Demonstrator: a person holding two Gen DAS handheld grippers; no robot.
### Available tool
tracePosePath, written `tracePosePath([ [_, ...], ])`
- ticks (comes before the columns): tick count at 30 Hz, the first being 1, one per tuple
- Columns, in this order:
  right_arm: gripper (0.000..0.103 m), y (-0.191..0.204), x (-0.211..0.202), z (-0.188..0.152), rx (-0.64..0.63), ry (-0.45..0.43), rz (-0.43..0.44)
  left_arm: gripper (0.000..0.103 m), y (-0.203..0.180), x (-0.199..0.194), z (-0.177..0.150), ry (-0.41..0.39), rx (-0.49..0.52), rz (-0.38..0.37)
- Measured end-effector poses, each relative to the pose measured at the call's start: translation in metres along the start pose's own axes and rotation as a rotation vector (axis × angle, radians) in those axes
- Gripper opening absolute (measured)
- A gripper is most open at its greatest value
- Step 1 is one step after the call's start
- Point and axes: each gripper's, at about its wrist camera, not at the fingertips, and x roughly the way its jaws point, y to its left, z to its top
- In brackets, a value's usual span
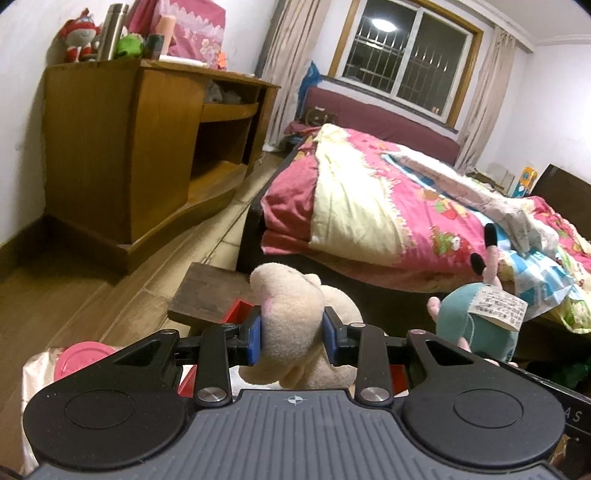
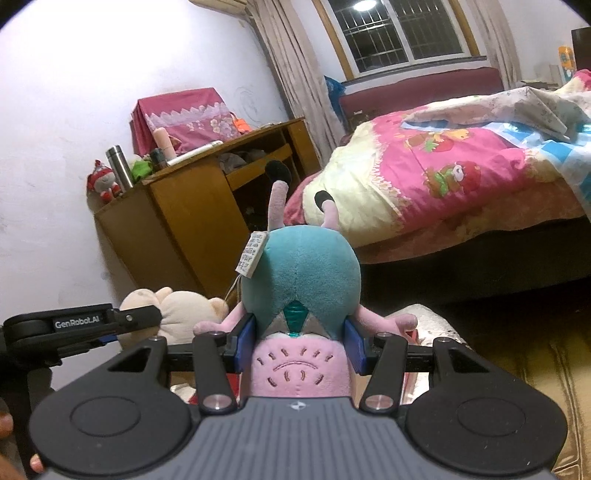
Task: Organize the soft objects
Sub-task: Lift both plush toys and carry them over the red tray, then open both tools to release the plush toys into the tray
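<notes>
Cream plush (fuzzy, squashed) beside teal-pink plush.

I count two plush toys in my jaws: one cream teddy on my left, one teal-and-pink doll on my right. Far off, one red doll, one steel flask, one bed.
</notes>
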Motion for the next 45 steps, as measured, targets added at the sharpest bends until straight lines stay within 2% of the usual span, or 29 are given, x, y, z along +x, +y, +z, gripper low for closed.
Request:
tracePosePath([
  [8,0.022,-0.005,0.038,0.001,-0.015,0.045,-0.044,0.033,0.002,0.034,-0.001,0.044,0.013,0.026],
  [14,0.022,-0.009,0.065,-0.009,-0.036,0.113,-0.068,0.034,0.01,0.064,-0.007,0.1,-0.002,0.047],
  [19,0.024,-0.02,0.083,-0.02,-0.043,0.19,-0.101,0.041,0.011,0.075,-0.017,0.144,0.001,0.056],
  [21,0.026,-0.023,0.088,-0.026,-0.051,0.213,-0.129,0.051,0.01,0.075,-0.018,0.149,0.019,0.068],
  [22,0.031,-0.024,0.088,-0.027,-0.055,0.216,-0.126,0.054,0.01,0.074,-0.018,0.146,0.022,0.076],
  [23,0.031,-0.025,0.087,-0.027,-0.056,0.215,-0.128,0.059,0.01,0.074,-0.018,0.145,0.025,0.081],
  [27,0.032,-0.022,0.081,-0.023,-0.063,0.187,-0.129,0.065,0.009,0.072,-0.019,0.142,0.043,0.102],
  [45,0.034,-0.009,0.064,-0.024,-0.06,0.193,-0.092,0.076,-0.009,0.053,-0.033,0.149,0.13,0.126],
])
